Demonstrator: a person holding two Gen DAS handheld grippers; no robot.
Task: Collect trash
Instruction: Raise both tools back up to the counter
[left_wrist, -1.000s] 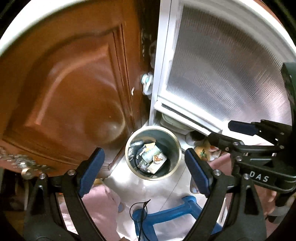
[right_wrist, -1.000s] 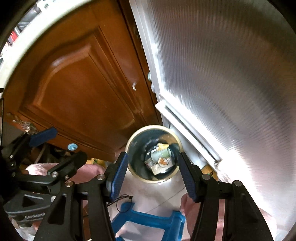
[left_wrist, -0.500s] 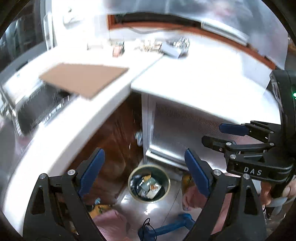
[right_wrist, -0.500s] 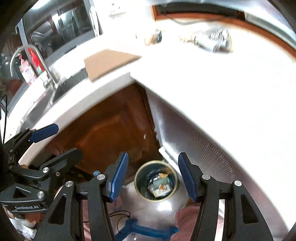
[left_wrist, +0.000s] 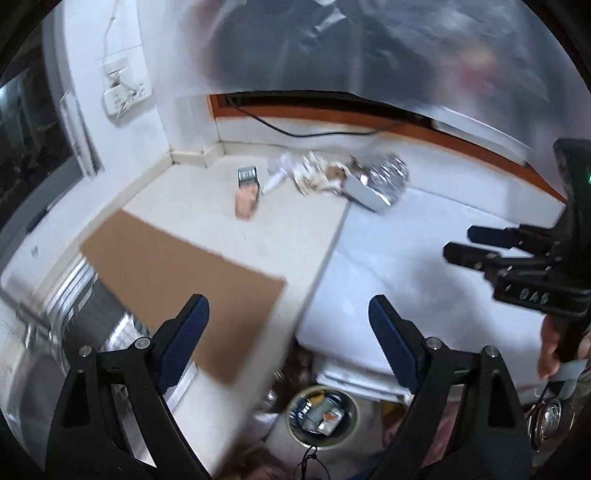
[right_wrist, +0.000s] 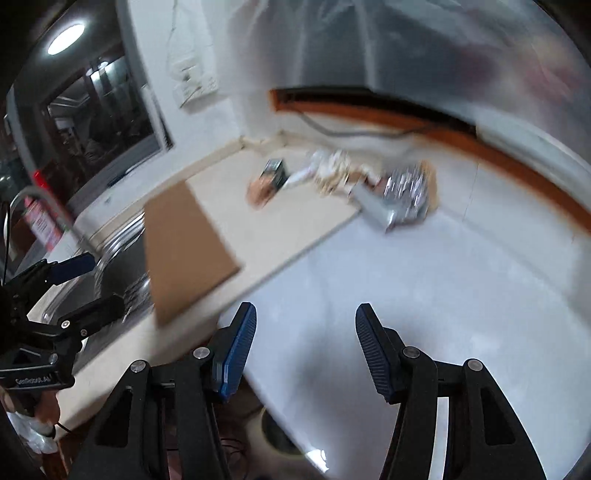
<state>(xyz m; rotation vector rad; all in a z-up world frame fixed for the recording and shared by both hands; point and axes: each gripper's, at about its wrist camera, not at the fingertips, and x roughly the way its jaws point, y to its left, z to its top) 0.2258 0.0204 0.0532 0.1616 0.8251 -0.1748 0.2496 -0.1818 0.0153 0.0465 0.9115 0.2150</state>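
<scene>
Trash remains to collect. In the left wrist view, the round metal bin (left_wrist: 323, 415) on the floor at 6 o'clock already holds cartons and wrappers, yet a heap of crumpled foil and paper scraps (left_wrist: 347, 177) lies on the white bench (left_wrist: 424, 266) at 12 o'clock, so the job looks partly done. The left tool (left_wrist: 288, 334) hangs released, jaws wide, grasping nothing. A flat brown cardboard sheet (left_wrist: 177, 284) lies at 9 o'clock, partly over the steel sink (left_wrist: 77, 295).

In the right wrist view, the right tool (right_wrist: 303, 343) is likewise spread and empty. The heap sits at 1 o'clock, well apart from it; nothing blocks that path, though blur hides detail.
</scene>
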